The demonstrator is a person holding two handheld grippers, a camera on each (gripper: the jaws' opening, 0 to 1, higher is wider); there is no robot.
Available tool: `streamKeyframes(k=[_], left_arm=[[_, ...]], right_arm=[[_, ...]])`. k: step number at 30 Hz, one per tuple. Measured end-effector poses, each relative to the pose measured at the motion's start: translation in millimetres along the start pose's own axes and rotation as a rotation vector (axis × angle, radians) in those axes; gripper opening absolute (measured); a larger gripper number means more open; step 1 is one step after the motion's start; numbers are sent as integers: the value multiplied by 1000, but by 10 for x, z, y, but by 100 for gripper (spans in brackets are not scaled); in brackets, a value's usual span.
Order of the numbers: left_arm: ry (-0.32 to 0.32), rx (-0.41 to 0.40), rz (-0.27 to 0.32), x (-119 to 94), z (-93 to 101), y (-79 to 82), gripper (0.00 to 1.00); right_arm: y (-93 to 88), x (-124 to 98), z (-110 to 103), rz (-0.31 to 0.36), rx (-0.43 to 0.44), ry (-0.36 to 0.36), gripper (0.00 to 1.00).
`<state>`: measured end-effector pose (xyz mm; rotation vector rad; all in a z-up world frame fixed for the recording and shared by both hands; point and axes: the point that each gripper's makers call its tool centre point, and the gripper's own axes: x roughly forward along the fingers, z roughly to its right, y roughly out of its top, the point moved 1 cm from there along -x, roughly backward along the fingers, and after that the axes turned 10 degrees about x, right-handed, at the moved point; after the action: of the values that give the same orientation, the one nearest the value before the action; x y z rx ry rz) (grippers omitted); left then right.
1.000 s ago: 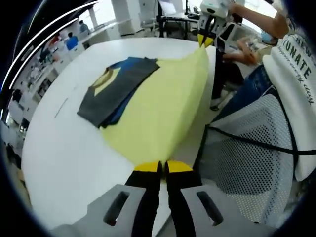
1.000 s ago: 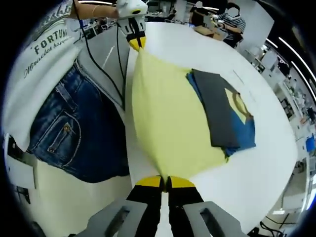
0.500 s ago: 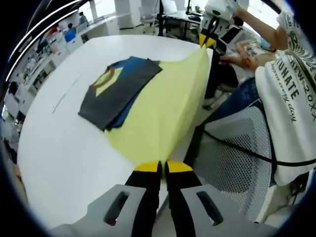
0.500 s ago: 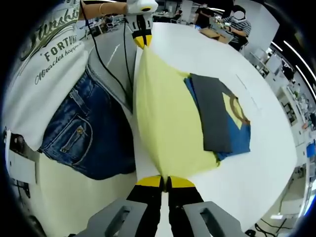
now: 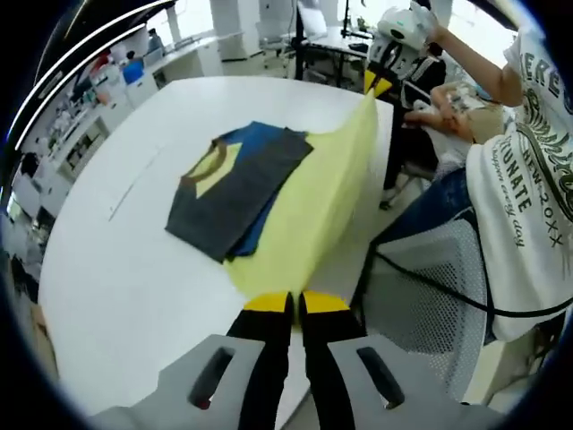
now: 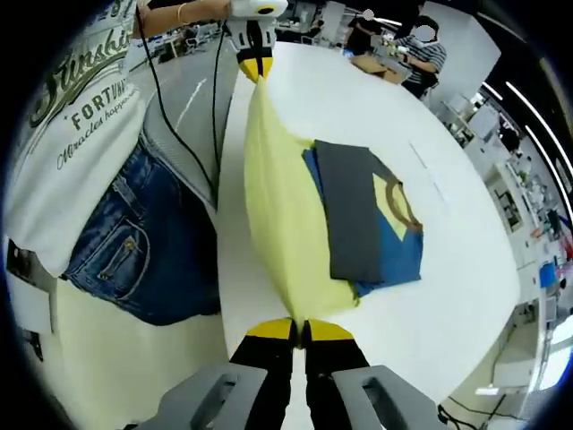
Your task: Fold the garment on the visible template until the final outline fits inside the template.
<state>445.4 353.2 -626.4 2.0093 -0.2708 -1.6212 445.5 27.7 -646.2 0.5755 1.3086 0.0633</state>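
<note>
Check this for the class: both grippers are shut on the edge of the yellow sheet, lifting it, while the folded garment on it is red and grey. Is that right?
Not quite. The folded garment is blue and grey, not red, as the right gripper view shows. The rest holds: the left gripper and right gripper are shut on the yellow sheet.

Your folded garment (image 5: 235, 184) lies on the template sheet (image 5: 313, 210), on the table (image 5: 116, 251). Sheet's near corner sits in your left gripper (image 5: 286, 303), far corner in your right gripper (image 5: 380, 82).
</note>
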Motion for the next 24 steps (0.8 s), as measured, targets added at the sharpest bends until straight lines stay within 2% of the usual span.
streamKeyframes(k=[11,16,24], left_arm=[[123,34,13,42,-436,148,1],[213,45,22,55,-690,236,1],[278,72,16,116,-972,311,1]], right_arm=[[170,37,419,16,-7,-137,0],[229,80,624,19,-17,-196,0],[270,151,840,4,-26,-257,0]])
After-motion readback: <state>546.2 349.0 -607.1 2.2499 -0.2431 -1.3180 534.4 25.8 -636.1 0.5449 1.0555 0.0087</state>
